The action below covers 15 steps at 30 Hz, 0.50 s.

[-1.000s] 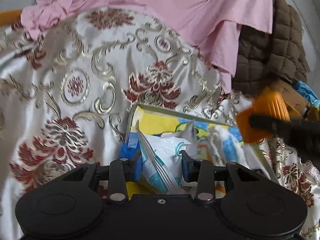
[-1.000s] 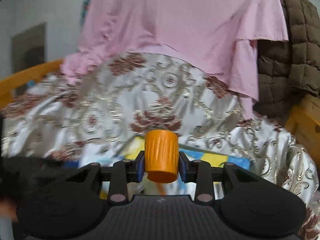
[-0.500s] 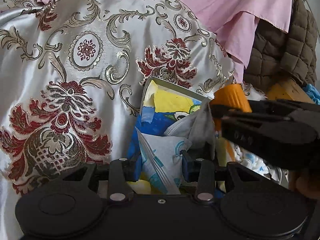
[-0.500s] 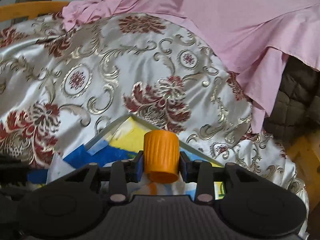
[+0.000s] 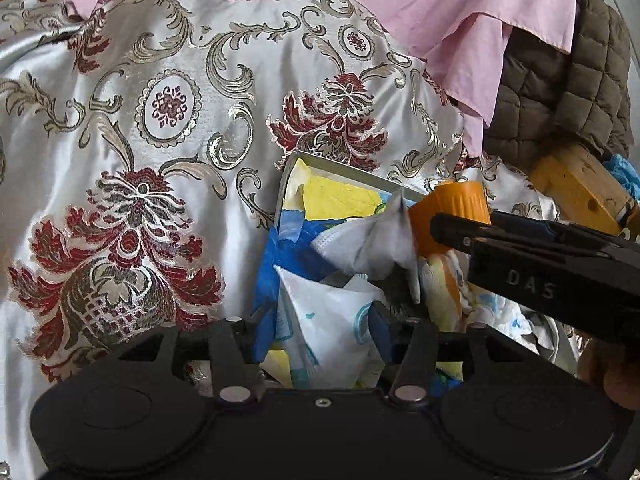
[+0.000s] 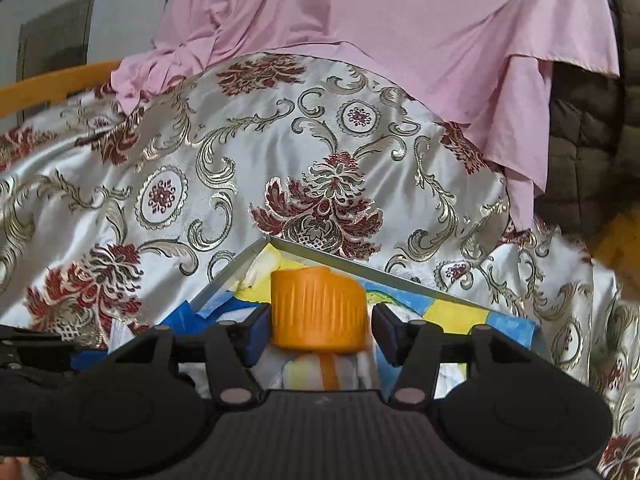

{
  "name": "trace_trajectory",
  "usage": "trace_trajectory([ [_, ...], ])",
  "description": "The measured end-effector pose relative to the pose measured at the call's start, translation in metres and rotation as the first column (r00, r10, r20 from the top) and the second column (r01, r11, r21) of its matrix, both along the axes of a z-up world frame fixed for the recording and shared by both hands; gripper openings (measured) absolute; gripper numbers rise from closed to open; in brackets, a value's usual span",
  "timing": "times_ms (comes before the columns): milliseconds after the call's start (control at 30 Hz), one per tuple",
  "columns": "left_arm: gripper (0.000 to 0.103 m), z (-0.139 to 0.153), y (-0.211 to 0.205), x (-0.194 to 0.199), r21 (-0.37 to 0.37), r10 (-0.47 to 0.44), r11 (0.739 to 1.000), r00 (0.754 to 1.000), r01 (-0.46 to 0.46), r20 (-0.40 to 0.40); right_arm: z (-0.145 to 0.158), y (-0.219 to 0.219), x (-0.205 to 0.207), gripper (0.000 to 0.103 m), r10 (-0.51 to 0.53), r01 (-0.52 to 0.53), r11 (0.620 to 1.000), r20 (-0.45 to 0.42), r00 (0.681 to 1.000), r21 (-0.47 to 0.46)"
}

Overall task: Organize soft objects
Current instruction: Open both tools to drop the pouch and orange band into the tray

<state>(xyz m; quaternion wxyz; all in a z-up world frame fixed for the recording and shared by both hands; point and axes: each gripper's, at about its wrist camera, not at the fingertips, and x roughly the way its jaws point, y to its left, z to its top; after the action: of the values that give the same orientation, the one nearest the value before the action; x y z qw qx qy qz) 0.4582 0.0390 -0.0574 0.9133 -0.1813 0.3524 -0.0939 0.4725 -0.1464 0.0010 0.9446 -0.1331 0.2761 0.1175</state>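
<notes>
My left gripper (image 5: 324,330) is shut on a white packet with blue print (image 5: 326,336), held over a shallow box (image 5: 340,168) lined with yellow and blue paper. A grey-white face mask (image 5: 376,244) lies in the box. My right gripper (image 6: 318,330) has its jaws slightly apart around a pouch with an orange ribbed cap (image 6: 318,308); a thin gap shows on each side of the cap. The cap (image 5: 456,208) and the right gripper's arm (image 5: 540,264) also show at the right of the left wrist view, over the box.
The box (image 6: 360,266) rests on a silver satin cover with red and gold flowers (image 5: 160,140). A pink cloth (image 6: 400,32) drapes behind it. A brown quilted jacket (image 5: 560,92) and a wooden bed frame (image 5: 576,188) are at the right.
The right gripper's jaws have opened a little around the orange cap, which was clamped before. The left gripper still holds the packet and has barely moved over the box.
</notes>
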Motion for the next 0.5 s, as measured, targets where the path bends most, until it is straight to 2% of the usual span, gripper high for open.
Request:
trace_trajectory([
  [333,0.070,0.014,-0.007,-0.019,0.074,0.008,0.997,1.000,-0.009,0.014,0.012,-0.023,-0.018,0.072,-0.023,0.024,0.997,-0.005,1.000,0.071],
  [500,0.072,0.021,-0.008,-0.029,0.099,0.013,0.995,1.000,-0.014,0.016,0.014,-0.030,-0.028,0.076,-0.036,0.038,0.995,-0.025,0.999,0.089],
])
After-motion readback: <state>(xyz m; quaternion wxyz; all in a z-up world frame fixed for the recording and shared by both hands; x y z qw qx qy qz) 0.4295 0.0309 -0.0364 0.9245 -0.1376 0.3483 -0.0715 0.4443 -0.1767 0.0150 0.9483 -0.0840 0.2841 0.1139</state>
